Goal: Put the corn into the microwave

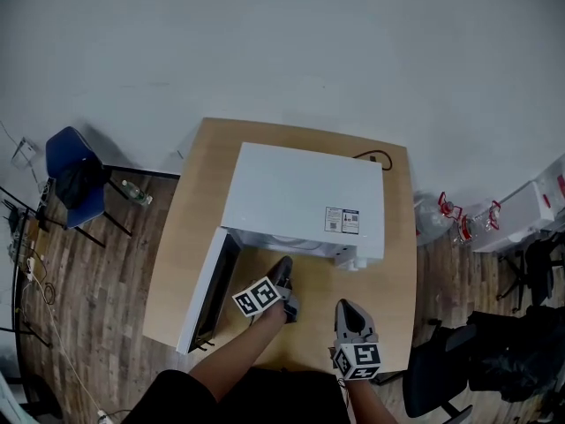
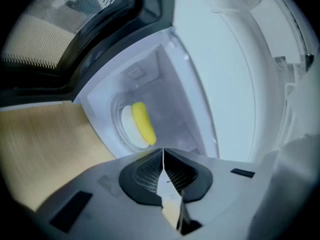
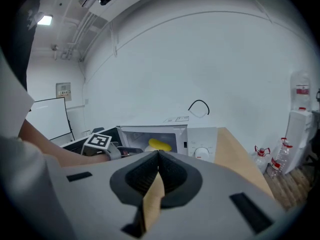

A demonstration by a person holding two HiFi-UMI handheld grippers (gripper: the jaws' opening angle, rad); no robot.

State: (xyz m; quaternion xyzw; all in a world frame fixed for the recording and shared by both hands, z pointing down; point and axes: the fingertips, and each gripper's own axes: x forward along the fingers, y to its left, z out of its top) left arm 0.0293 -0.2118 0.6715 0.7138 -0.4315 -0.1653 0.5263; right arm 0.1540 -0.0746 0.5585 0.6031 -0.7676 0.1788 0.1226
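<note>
The yellow corn [image 2: 143, 122] lies on a white plate [image 2: 130, 126] inside the white microwave [image 1: 305, 200], whose door [image 1: 208, 290] hangs open to the left. The corn [image 3: 159, 144] also shows through the opening in the right gripper view. My left gripper [image 1: 282, 276] sits just in front of the cavity mouth, jaws shut and empty [image 2: 163, 156]. My right gripper [image 1: 348, 312] stays further back over the table, to the right, also shut with nothing in it [image 3: 159, 158].
The microwave stands on a wooden table [image 1: 190, 237]. Its control panel with a knob [image 3: 202, 152] is right of the cavity. A blue chair [image 1: 72, 177] stands on the floor to the left, a black chair [image 1: 441, 369] to the right, water bottles [image 3: 277, 159] nearby.
</note>
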